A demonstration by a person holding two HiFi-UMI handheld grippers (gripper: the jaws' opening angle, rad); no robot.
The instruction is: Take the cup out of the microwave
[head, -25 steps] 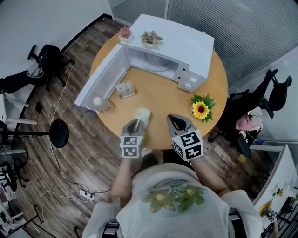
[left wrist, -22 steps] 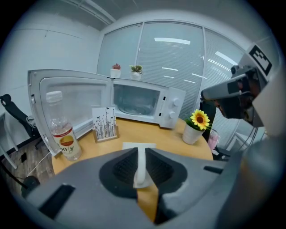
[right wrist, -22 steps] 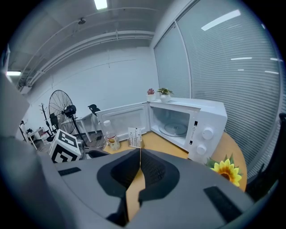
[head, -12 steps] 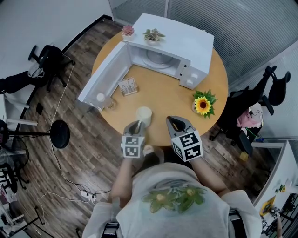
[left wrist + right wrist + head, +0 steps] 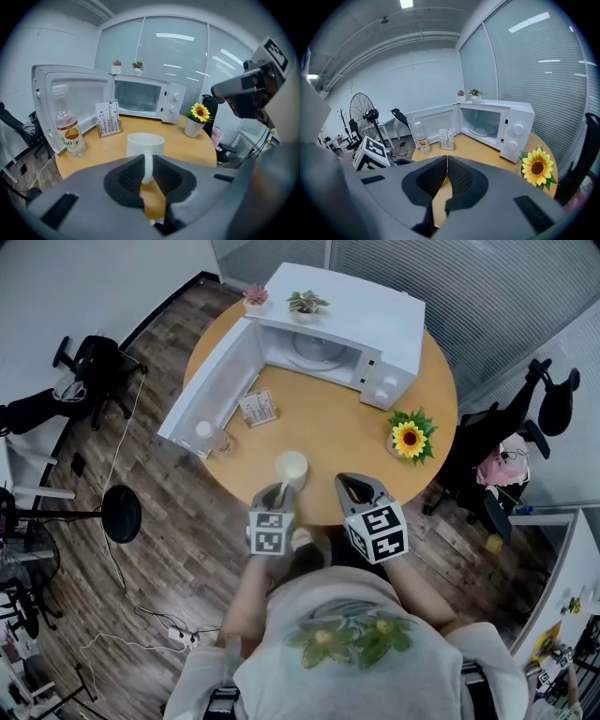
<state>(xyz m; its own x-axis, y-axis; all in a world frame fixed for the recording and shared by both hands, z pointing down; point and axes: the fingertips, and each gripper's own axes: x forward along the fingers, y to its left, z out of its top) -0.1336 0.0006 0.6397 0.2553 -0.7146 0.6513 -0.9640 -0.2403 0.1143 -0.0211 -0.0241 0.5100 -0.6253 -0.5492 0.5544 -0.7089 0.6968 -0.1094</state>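
I had the left hand-held gripper [image 5: 148,164] pinched on the handle [image 5: 148,168] of the cup [image 5: 145,143], jaws nearly together with only that thin loop between the pads. The cup was already out of the microwave [image 5: 366,320], near the front edge of the tabletop [image 5: 337,437] and well apart from the open door. Whether its base touched the wood, I couldn't tell.

I judged it a stiff ceramic mug: light while empty, glazed and slick, and breakable on a knock. The handle was the sensible hold, though a cup hung from it could twist, so I'd carry it upright.

It looked plain white, straight-sided, mouth up, with nothing to be seen inside from above.

The right hand-held gripper [image 5: 446,166] was closed on nothing, just beside the left.
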